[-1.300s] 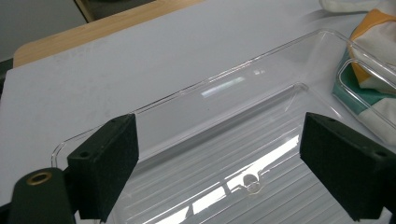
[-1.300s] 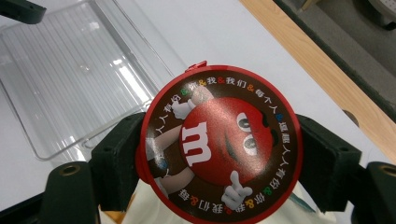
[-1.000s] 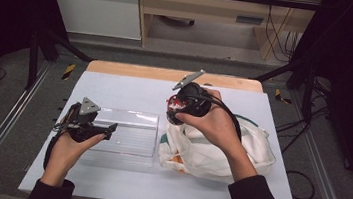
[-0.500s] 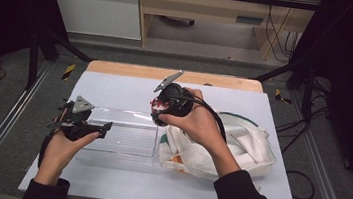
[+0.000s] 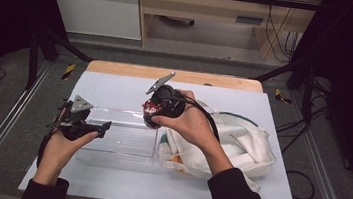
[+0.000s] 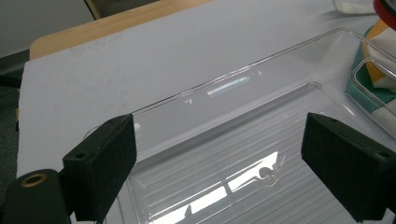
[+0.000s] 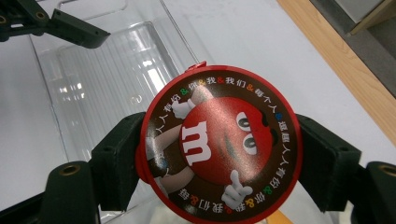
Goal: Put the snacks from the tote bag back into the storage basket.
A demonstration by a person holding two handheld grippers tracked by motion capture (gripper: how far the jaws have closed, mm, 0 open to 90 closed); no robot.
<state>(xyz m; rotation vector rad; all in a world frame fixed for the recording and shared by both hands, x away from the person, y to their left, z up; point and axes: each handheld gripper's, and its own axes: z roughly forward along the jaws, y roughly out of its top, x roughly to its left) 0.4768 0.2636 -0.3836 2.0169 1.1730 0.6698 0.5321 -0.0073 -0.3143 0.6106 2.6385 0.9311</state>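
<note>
One left gripper [image 5: 102, 127] sits nearest, jaws spread wide with nothing between them, at the near-left end of the single clear plastic tray [image 5: 124, 144]. Further out, the right gripper [image 5: 148, 114] clamps one round red M&M's tin [image 7: 219, 142] above the tray's far right corner. One white cloth bag [image 5: 239, 147] is partly hidden behind that arm.

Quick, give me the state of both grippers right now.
Left gripper: open, holding nothing, over the clear tray.
Right gripper: closed on a round red candy tin.
</note>
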